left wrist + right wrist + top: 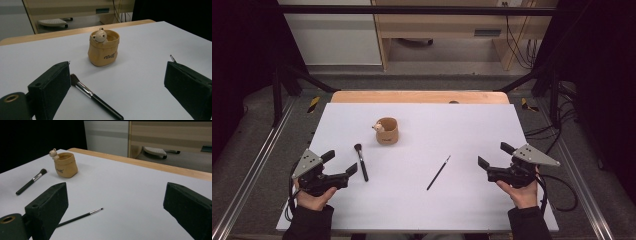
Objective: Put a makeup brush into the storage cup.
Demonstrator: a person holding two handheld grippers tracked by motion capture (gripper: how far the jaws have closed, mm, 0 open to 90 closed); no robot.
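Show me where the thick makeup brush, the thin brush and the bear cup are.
thick makeup brush (pixel 361 165): high view, middle of its black handle.
thin brush (pixel 438 173): high view, middle of its slim handle.
bear cup (pixel 103 53): left gripper view, front wall of the cup.

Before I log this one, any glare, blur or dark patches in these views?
High view: even light, no glare on the white table, dark side edges. Left gripper view: cup sharp, near makeup brush slightly soft. Right gripper view: thin brush clear, left background black.

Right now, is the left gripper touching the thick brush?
Apart. In the high view, white table shows between the left gripper and the thick brush; its jaws stand open.
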